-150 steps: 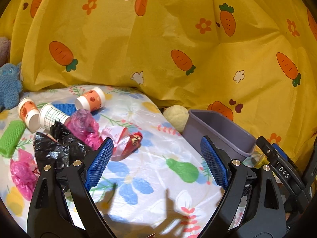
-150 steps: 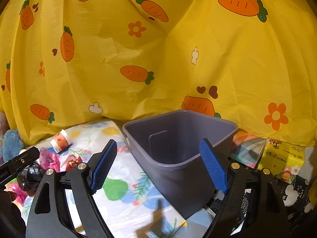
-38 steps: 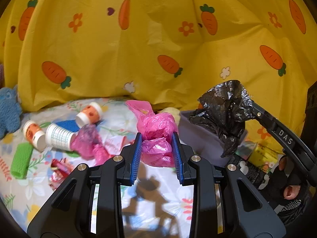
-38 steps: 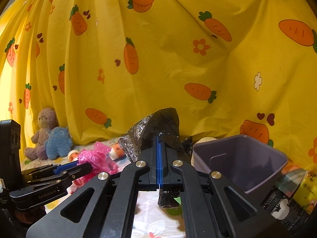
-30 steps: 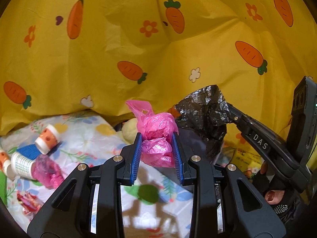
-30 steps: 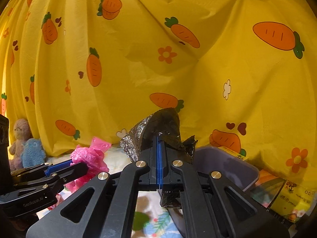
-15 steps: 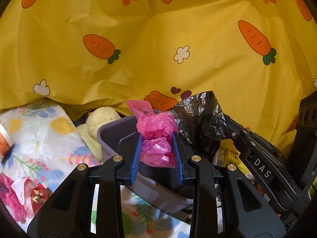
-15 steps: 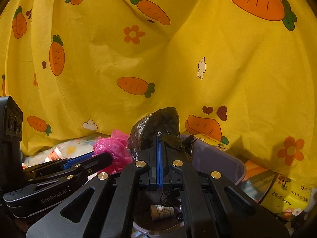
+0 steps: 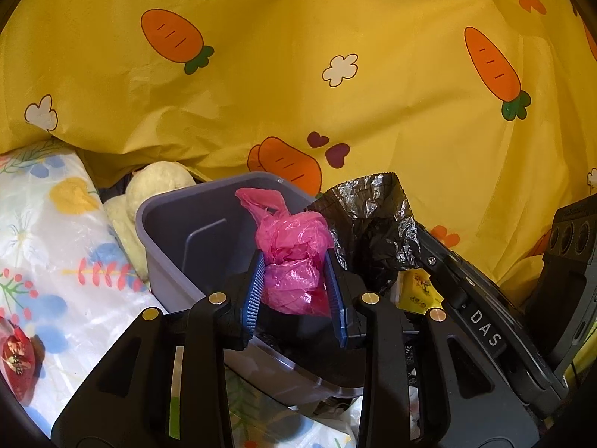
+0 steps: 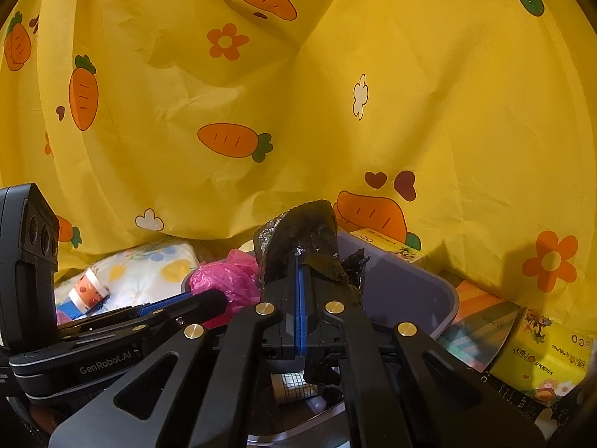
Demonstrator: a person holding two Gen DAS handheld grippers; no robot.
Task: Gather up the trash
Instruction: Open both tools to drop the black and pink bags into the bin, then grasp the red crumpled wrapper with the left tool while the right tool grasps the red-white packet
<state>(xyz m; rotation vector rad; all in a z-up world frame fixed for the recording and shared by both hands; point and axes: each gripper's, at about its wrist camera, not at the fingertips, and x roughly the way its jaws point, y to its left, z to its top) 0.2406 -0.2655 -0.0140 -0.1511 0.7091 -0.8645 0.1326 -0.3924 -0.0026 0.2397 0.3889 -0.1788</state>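
My left gripper is shut on a crumpled pink plastic bag and holds it over the open grey bin. My right gripper is shut on a crumpled black plastic bag, also above the bin. The black bag shows to the right of the pink one in the left wrist view. The pink bag and the left gripper show at left in the right wrist view. A checked paper cup lies inside the bin.
A floral tablecloth lies left of the bin with a red wrapper and an orange-and-white cup on it. A cream plush sits behind the bin. Yellow tissue packs lie to the right. A yellow carrot-print sheet hangs behind.
Both grippers have moved right from the trash pile to above the bin, each still holding its bag. The jaws have not opened.
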